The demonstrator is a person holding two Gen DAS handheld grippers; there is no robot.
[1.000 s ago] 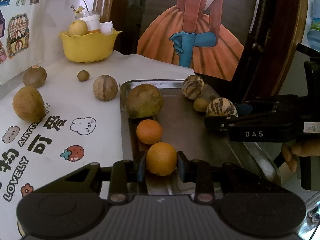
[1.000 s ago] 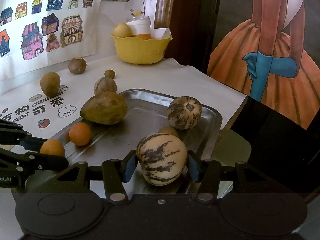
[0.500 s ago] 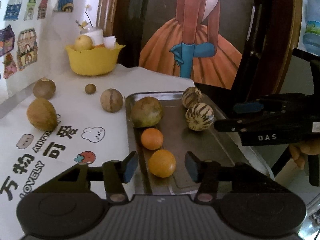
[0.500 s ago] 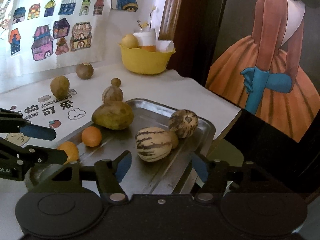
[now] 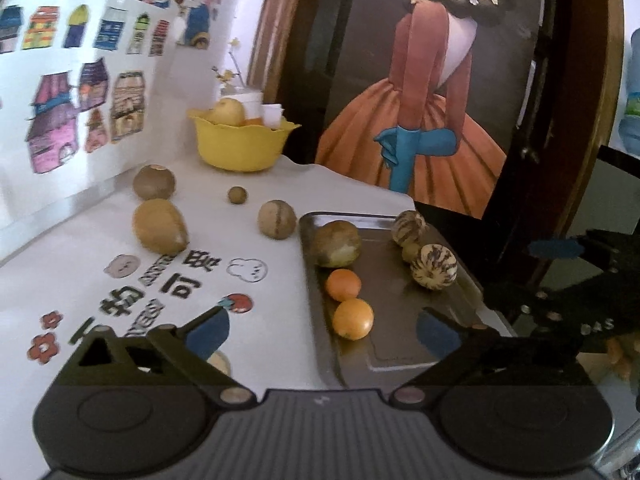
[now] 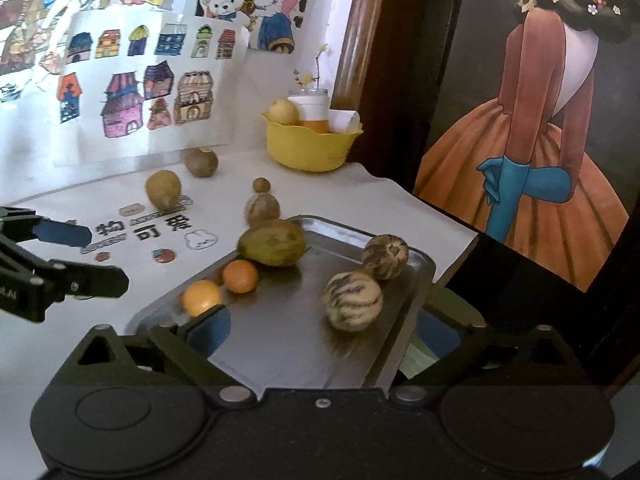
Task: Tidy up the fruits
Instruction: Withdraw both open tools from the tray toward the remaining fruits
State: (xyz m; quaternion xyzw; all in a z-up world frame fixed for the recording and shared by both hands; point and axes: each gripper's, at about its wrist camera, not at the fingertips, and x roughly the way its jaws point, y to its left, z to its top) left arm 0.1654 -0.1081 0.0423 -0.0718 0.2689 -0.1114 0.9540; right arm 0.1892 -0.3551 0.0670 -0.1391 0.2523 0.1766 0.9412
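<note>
A metal tray holds two oranges, a big brown-green fruit and two striped melons. My left gripper hovers short of the near orange, jaws opening wide, nothing between them. Over the tray's near end, my right gripper has its jaws opening too, empty, with the near striped melon lying free ahead. Each gripper shows in the other's view: the right gripper and the left gripper.
Several brown fruits lie loose on the printed white tablecloth left of the tray. A yellow bowl with a pear and cups stands at the back. A wall with pictures is left; a dark painted panel is right.
Both grippers let go: the left released the orange, the right released the striped melon, both onto the tray. Both jaws spread wide and both grippers drew back and up.
</note>
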